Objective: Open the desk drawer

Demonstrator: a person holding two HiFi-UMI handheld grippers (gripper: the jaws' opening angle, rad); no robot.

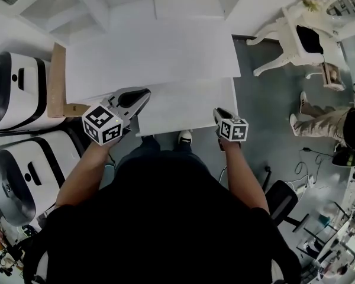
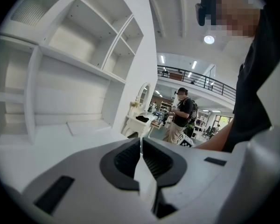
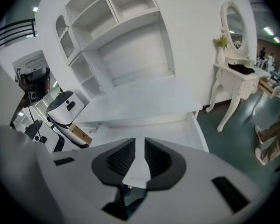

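The white desk (image 1: 154, 58) has its drawer (image 1: 189, 108) pulled out toward me, and the drawer's inside looks bare. My left gripper (image 1: 143, 94) hovers over the drawer's front left corner, its jaws shut with nothing in them (image 2: 140, 141). Over the front right corner, my right gripper (image 1: 218, 112) is clear of the drawer. In the right gripper view the right gripper (image 3: 140, 143) points down at the drawer (image 3: 177, 127), jaws a narrow gap apart and holding nothing. No drawer handle shows in any view.
Open shelves (image 3: 116, 13) rise at the back of the desk. Two white machines (image 1: 18, 93) (image 1: 23, 179) and a wooden box (image 1: 58, 81) stand at the left. At the right are a white dressing table (image 1: 302, 37), another person (image 1: 325, 120) and an office chair (image 1: 281, 197).
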